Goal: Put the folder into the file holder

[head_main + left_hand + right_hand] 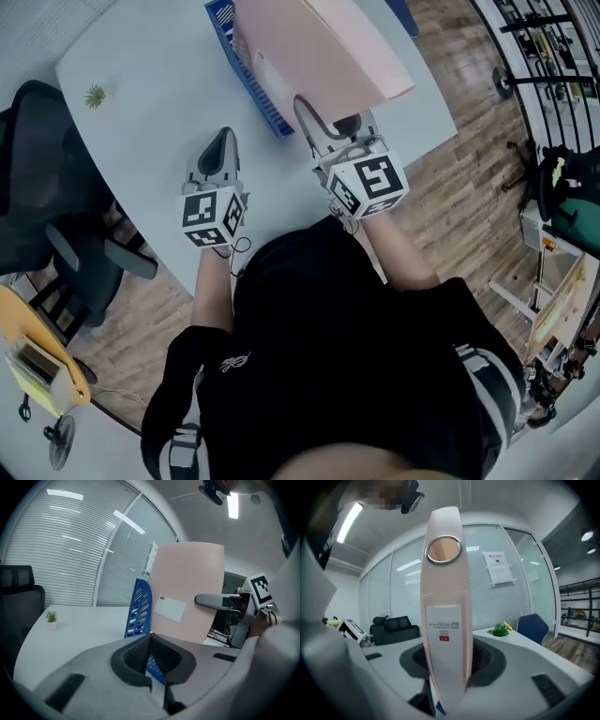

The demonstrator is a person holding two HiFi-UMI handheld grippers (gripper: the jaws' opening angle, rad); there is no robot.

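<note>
- One pink folder [323, 47], pinched in the right gripper [328, 117], near the table's [159, 84] right edge.
- One blue file holder [246, 75] just beside it.
- Left gripper [223, 141]: pressed together, empty.

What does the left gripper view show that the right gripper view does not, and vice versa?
Only left: the file holder's slotted blue side and the folder's broad face. Only right: the folder's spine with its ring hole, clamped in the right tongs, plus a posted notice. Both: the pink folder, a black chair, window blinds.
</note>
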